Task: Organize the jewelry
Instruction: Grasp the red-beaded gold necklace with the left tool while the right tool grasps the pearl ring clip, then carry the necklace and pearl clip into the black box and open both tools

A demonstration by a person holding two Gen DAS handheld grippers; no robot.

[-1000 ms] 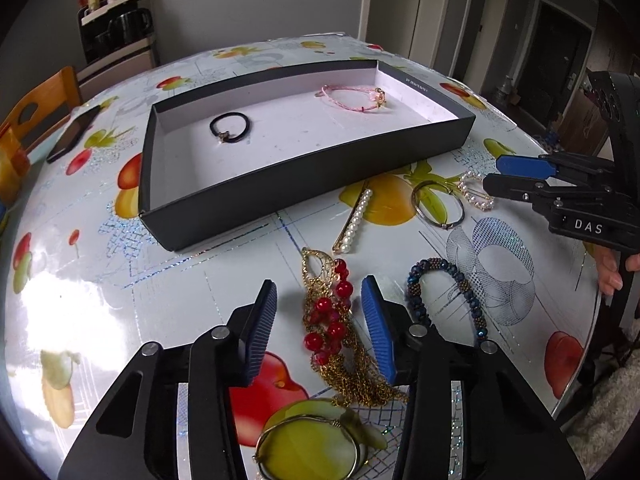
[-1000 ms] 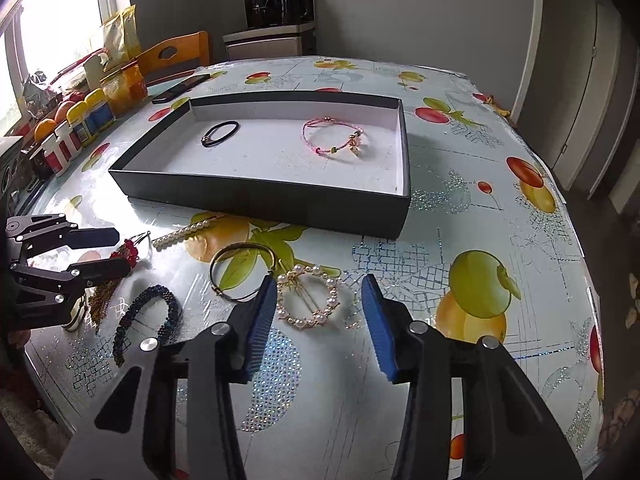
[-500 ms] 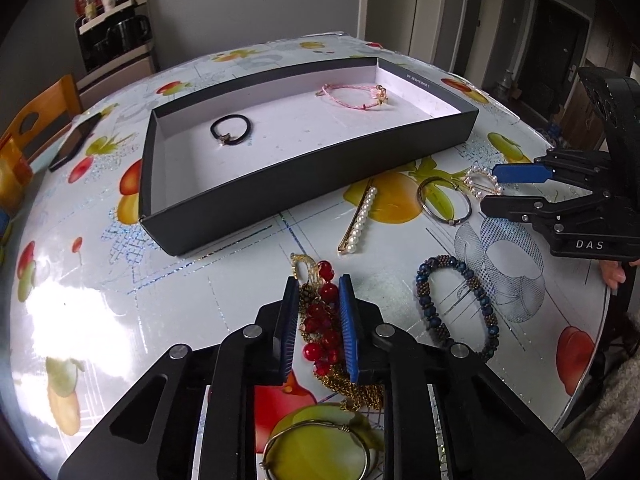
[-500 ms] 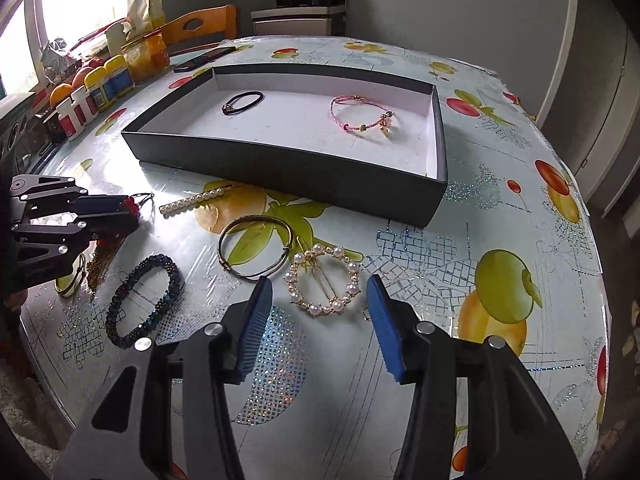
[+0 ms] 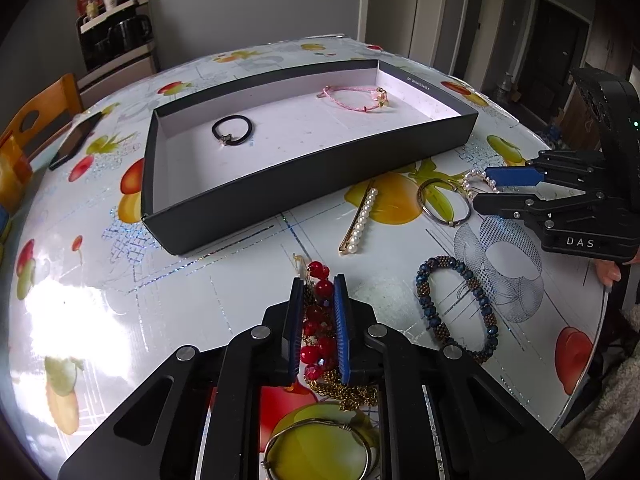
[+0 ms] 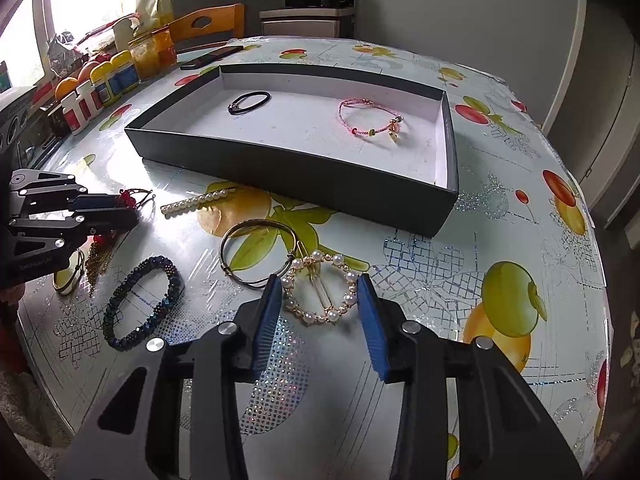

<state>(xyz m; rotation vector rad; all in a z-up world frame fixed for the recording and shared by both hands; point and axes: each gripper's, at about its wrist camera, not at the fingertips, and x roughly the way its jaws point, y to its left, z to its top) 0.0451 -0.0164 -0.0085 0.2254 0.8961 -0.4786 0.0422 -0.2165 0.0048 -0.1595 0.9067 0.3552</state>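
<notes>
My left gripper [image 5: 317,284] is shut on the red bead and gold chain necklace [image 5: 320,316], which lies on the table. My right gripper [image 6: 318,286] is open, its fingers either side of the round pearl hair clip [image 6: 320,292] on the table. A black tray [image 5: 304,184] with a white floor holds a black hair tie [image 5: 232,130] and a pink bracelet [image 5: 356,96]. On the table lie a pearl bar clip [image 5: 360,220], a thin gold bangle [image 5: 442,200] and a dark blue beaded bracelet [image 5: 456,308].
Another gold bangle [image 5: 320,448] lies under my left gripper. A phone [image 5: 74,140] lies at the table's far left by a wooden chair [image 5: 32,120]. Bottles and jars [image 6: 100,84] stand along the window side. The table edge [image 5: 592,360] is near on the right.
My left gripper closed on the red bead necklace. My right gripper moved forward so its open fingers straddle the pearl hair clip.
</notes>
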